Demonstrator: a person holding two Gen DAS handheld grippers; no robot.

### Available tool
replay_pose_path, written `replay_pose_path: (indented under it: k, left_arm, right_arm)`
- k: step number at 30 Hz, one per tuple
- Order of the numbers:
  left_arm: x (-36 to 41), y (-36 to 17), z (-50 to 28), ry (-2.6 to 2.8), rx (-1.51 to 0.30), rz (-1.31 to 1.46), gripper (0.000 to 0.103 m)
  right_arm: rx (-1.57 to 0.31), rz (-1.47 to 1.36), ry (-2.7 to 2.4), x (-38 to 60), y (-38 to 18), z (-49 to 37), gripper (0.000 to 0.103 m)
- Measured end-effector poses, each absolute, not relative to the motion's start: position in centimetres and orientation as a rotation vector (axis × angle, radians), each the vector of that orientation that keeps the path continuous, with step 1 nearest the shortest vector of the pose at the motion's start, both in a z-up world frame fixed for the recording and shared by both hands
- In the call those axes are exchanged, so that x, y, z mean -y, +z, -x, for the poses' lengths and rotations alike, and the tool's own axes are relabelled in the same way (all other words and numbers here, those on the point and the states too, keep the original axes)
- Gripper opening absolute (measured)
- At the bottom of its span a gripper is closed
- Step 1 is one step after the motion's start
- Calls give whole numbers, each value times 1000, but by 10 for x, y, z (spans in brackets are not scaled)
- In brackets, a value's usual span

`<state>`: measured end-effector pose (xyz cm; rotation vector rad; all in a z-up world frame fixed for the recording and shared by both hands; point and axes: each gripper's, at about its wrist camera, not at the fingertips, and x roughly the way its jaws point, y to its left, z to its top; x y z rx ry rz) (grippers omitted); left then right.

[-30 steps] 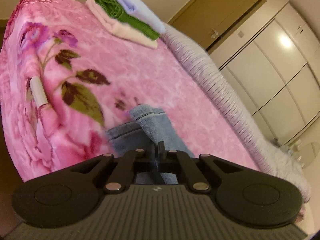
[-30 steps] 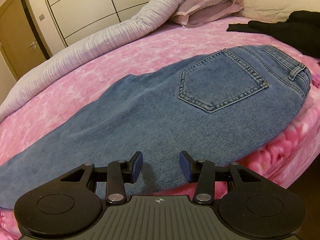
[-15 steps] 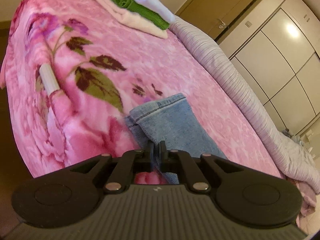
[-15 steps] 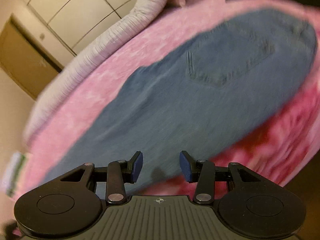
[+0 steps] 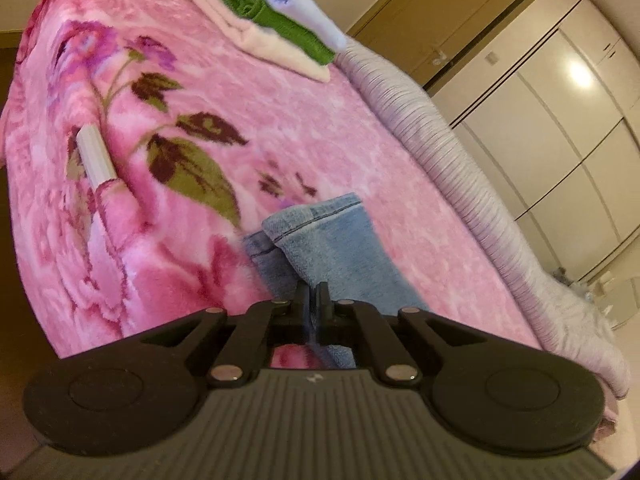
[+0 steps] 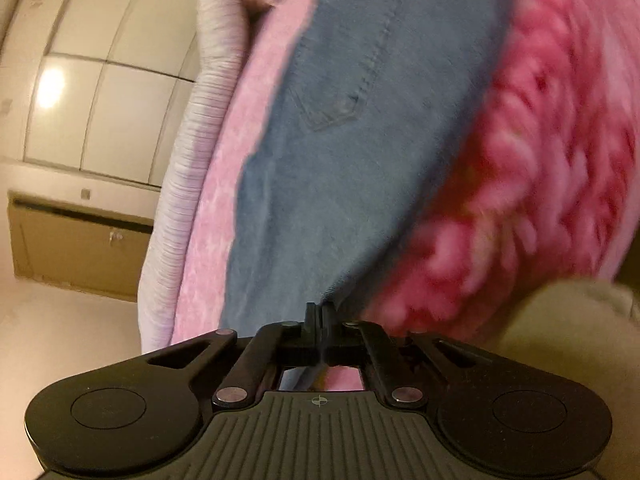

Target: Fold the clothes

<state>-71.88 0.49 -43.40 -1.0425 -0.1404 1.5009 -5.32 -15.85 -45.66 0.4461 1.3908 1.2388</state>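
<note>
A pair of blue jeans lies on the pink floral blanket (image 5: 280,128) on the bed. In the left wrist view the leg end of the jeans (image 5: 332,248) shows its hems, and my left gripper (image 5: 313,294) is shut on the cloth near the bed's edge. In the right wrist view the jeans (image 6: 332,152) run away from me, back pocket uppermost, and my right gripper (image 6: 319,312) is shut on their near edge. This view is rolled sideways and blurred.
A stack of folded clothes (image 5: 272,20), cream, green and pale blue, sits at the far corner of the bed. A striped lilac duvet (image 5: 460,184) runs along the far side, and it also shows in the right wrist view (image 6: 188,152). White wardrobes (image 5: 560,112) and a wooden door (image 5: 440,12) stand behind.
My right gripper has closed on the edge of the jeans and its view has rolled sideways. My left gripper stays shut on the leg end, which has shifted slightly.
</note>
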Motion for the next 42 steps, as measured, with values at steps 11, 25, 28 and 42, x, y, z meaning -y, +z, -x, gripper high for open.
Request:
replay_pose_path:
  k: [11,25,28,42]
  left_arm:
    - [3,-439,731,1482,202,1197,17]
    - [-22,-448,713,1538,253,1228,26]
    - [-28,-443,704,1561,212,1183,8]
    - [14,-333,436,1059,-282,486,8]
  right_arm:
    - [-1215,-204,1246,150,-433,73,14]
    - [-1070,-118,1215,157,-408,76,22]
    - [-1069,-117,1201,154,-408,71,23]
    - [-998,-162,1140,171,-401,21,23]
